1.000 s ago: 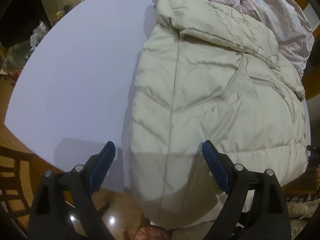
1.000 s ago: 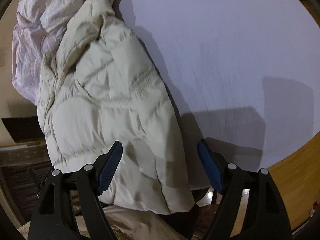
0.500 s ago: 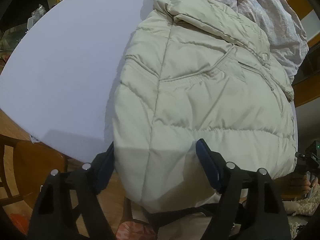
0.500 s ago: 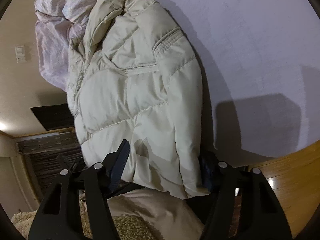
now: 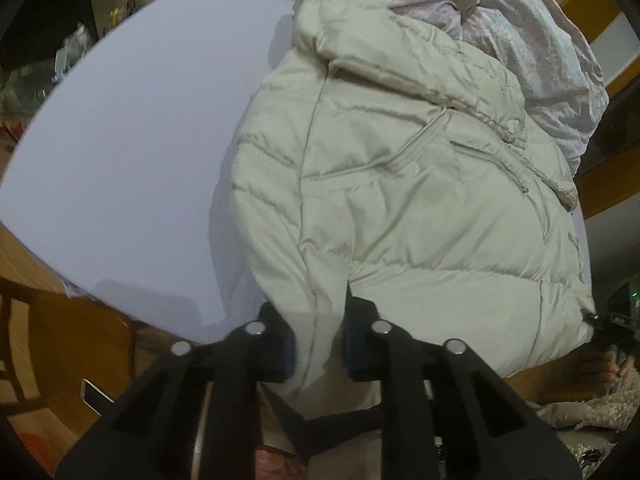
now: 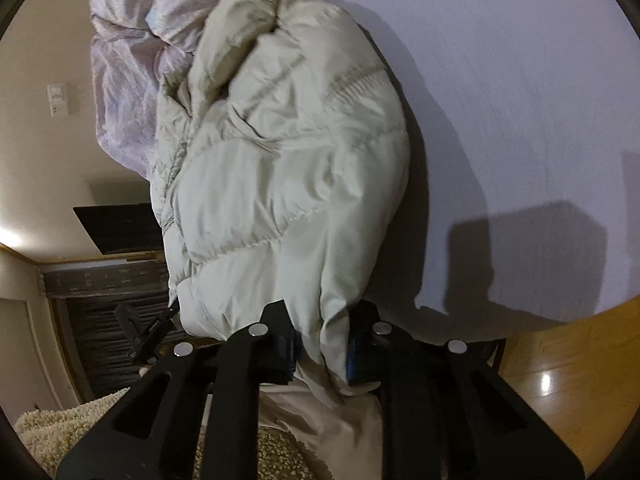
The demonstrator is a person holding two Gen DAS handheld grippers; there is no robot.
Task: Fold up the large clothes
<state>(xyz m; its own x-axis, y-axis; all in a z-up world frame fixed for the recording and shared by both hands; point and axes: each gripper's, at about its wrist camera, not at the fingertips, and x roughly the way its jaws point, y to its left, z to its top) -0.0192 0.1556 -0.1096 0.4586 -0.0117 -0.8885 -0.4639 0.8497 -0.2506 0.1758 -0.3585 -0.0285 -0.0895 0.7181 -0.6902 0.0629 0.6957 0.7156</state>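
A cream puffy down jacket [image 5: 400,200] lies on a pale lilac table [image 5: 140,160], its near hem hanging over the table's edge. My left gripper [image 5: 318,344] is shut on the jacket's near hem, the fabric bunched between its blue pads. In the right wrist view the same jacket [image 6: 288,168] lies lengthwise, and my right gripper [image 6: 322,350] is shut on its near hem corner. The pinched cloth hides most of both grippers' pads.
A crumpled pink-white garment [image 5: 520,32] lies behind the jacket at the table's far side and shows in the right wrist view [image 6: 128,80] too. A wooden chair [image 5: 60,340] stands at the near left. Wooden floor [image 6: 560,380] lies below the table [image 6: 520,100] edge.
Both grippers moved in onto the jacket's near hem and closed from wide open to shut on the fabric, bunching it between the pads.
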